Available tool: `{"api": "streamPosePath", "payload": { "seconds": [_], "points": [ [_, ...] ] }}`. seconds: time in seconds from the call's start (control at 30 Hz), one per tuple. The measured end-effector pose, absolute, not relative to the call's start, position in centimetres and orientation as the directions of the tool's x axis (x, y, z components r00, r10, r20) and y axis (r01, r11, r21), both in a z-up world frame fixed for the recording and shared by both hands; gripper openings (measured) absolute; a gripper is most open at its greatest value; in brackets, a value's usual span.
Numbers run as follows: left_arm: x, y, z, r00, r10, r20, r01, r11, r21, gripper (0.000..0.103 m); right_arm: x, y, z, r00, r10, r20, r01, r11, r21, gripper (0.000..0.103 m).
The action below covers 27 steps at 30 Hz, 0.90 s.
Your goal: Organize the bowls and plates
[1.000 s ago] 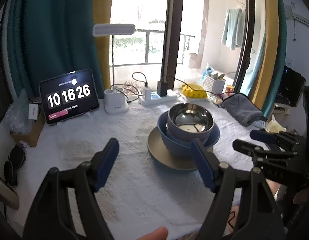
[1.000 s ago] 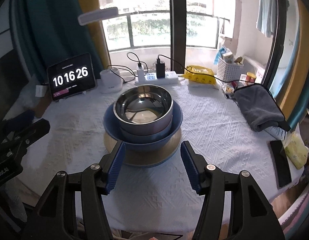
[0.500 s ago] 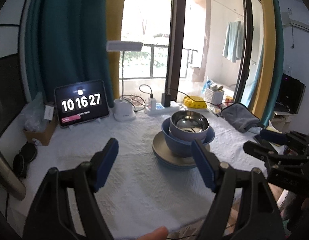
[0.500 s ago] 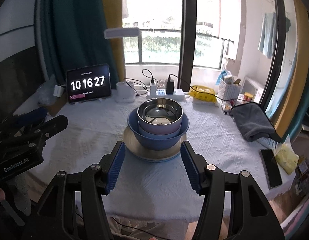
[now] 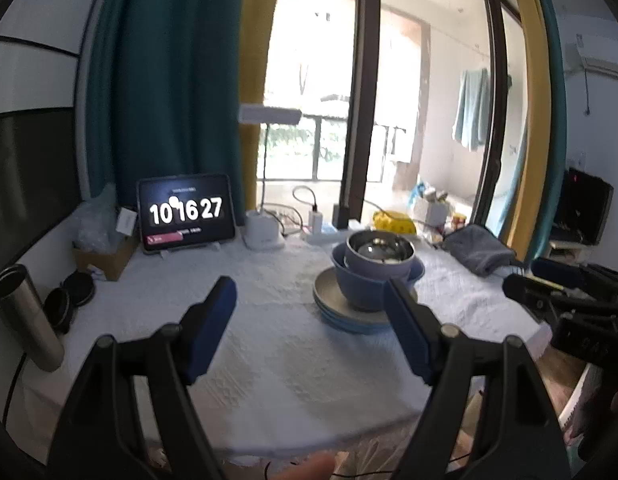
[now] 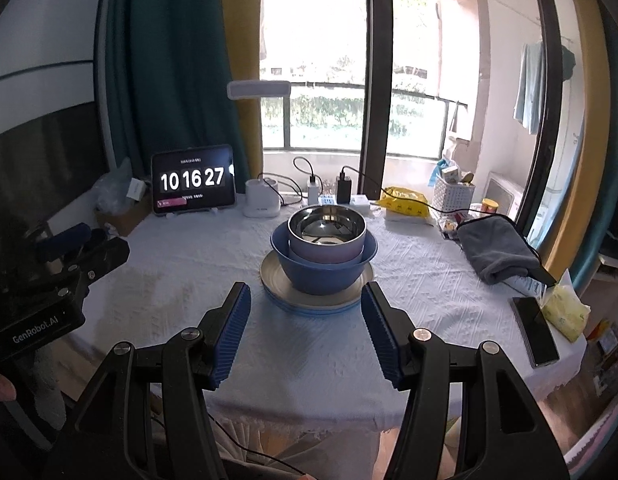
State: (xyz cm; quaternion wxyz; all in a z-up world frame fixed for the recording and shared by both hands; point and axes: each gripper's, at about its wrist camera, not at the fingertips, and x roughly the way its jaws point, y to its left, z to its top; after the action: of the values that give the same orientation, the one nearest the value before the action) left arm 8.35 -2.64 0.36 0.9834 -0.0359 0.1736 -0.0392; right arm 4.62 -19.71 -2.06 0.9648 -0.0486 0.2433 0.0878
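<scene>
Dead center of the right wrist frame sat the bowl stack (image 6: 324,256) on plates, lower plates mostly hidden. Both the left gripper (image 5: 309,312) and right gripper (image 6: 306,316) were spread, empty, over bare counter (image 6: 181,280) near its front edge.

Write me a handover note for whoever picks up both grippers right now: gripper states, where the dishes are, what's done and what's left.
Left gripper: open, empty, held short of the dishes.
Right gripper: open, empty, aimed at the stack from the near table edge.
Dishes: one stack in the middle of the white tablecloth. Steel bowl sits inside the lilac bowl, that inside the blue bowl, all on the beige plate, with a blue plate edge showing under it.
Done: everything visible is nested, largest at the bottom.
Left: apparently nothing to stack; check the stack sits straight.
</scene>
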Motion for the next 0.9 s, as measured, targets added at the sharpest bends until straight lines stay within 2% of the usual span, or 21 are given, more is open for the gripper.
{"api": "streamPosePath", "payload": {
  "seconds": [0.3, 0.6, 0.9],
  "points": [
    [4.2, -2.7, 0.6, 0.973, -0.092, -0.212, 0.073, 0.993, -0.096, 0.078, 0.9, -20.0, -1.6, 0.916, 0.115, -0.384, -0.161, 0.983, -0.091, 0.061],
    [2.4, -2.5, 0.7, 0.983, -0.077, -0.169, 0.059, 0.993, -0.106, 0.078, -2.4, -19.4, -1.2, 0.962, 0.064, -0.265, -0.105, 0.984, -0.145, 0.061],
    [1.9, -2.5, 0.9, 0.987, -0.07, -0.144, 0.057, 0.994, -0.091, 0.078, -2.4, -18.6, -1.7, 0.955, 0.092, -0.281, -0.135, 0.981, -0.136, 0.061]
  ]
}}
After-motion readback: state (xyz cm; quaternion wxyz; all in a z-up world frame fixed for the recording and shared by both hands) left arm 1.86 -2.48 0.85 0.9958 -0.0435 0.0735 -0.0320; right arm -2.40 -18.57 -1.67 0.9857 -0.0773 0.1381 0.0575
